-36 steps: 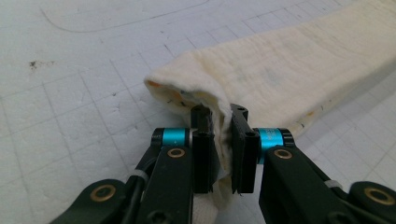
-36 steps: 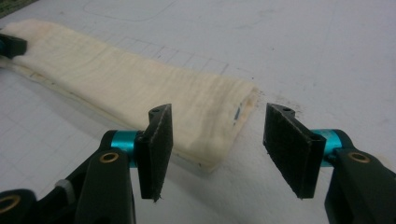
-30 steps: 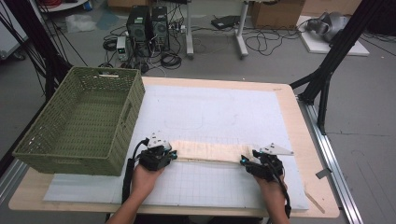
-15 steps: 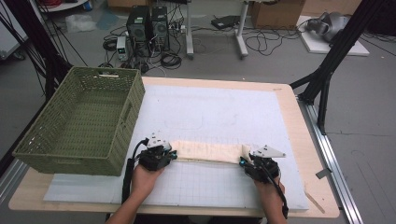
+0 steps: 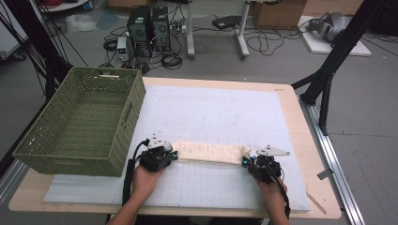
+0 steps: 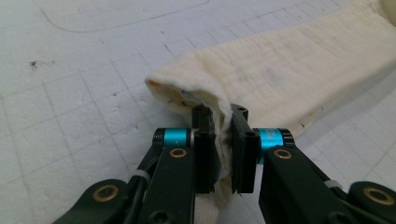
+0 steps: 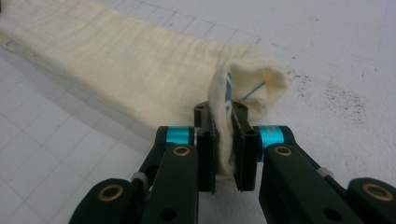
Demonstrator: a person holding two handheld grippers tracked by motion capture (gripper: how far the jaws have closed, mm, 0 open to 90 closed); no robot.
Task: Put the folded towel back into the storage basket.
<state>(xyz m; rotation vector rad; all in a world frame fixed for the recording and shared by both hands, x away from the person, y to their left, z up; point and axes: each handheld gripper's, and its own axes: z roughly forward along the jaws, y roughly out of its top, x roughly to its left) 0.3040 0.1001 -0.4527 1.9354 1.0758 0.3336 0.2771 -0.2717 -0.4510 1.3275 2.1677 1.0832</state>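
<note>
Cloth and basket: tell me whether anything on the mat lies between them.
Nothing visible does. The cloth lies flat on the white mat, pinched at each end by the left tongs and right tongs. The green basket sits just beyond its left end, open-topped.

No legible text, label, brand, number or sign on anything here.

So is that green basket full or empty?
Empty: the green basket shows only its bare woven floor and walls, while the cloth lies outside on the table.
</note>
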